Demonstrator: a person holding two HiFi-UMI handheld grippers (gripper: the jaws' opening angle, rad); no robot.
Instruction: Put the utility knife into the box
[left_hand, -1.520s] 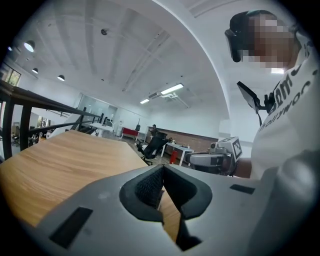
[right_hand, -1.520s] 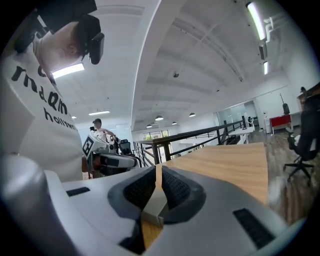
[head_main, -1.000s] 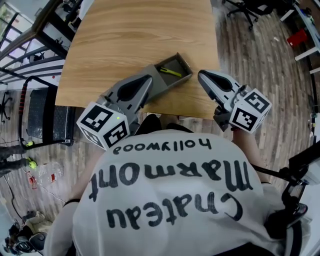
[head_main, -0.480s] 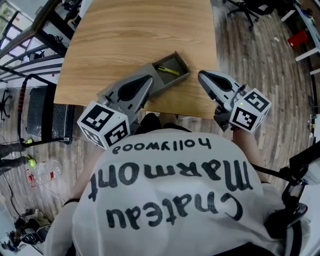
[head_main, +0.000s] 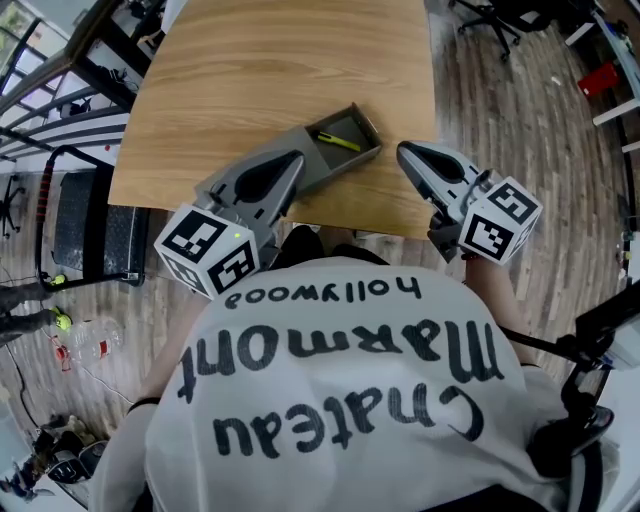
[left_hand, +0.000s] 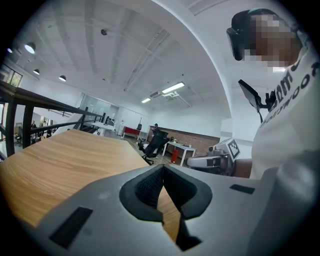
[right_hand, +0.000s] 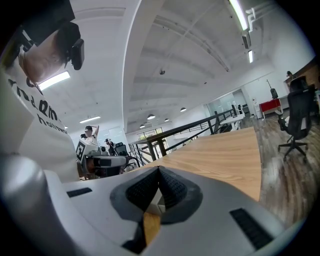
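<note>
A grey open box (head_main: 358, 150) lies near the front edge of the wooden table (head_main: 270, 70), and the yellow-green utility knife (head_main: 338, 141) rests inside it. My left gripper (head_main: 292, 163) hovers just left of the box with its jaws shut and empty; in the left gripper view its tips (left_hand: 161, 168) meet over the tabletop. My right gripper (head_main: 402, 152) sits to the right of the box, also shut on nothing, its tips (right_hand: 158, 169) closed in the right gripper view. Neither gripper touches the box or the knife.
The table's front edge (head_main: 330, 218) runs just ahead of my body. Black railings and a rack (head_main: 70, 90) stand to the left of the table. Office chairs (head_main: 490, 20) and wood flooring lie to the right.
</note>
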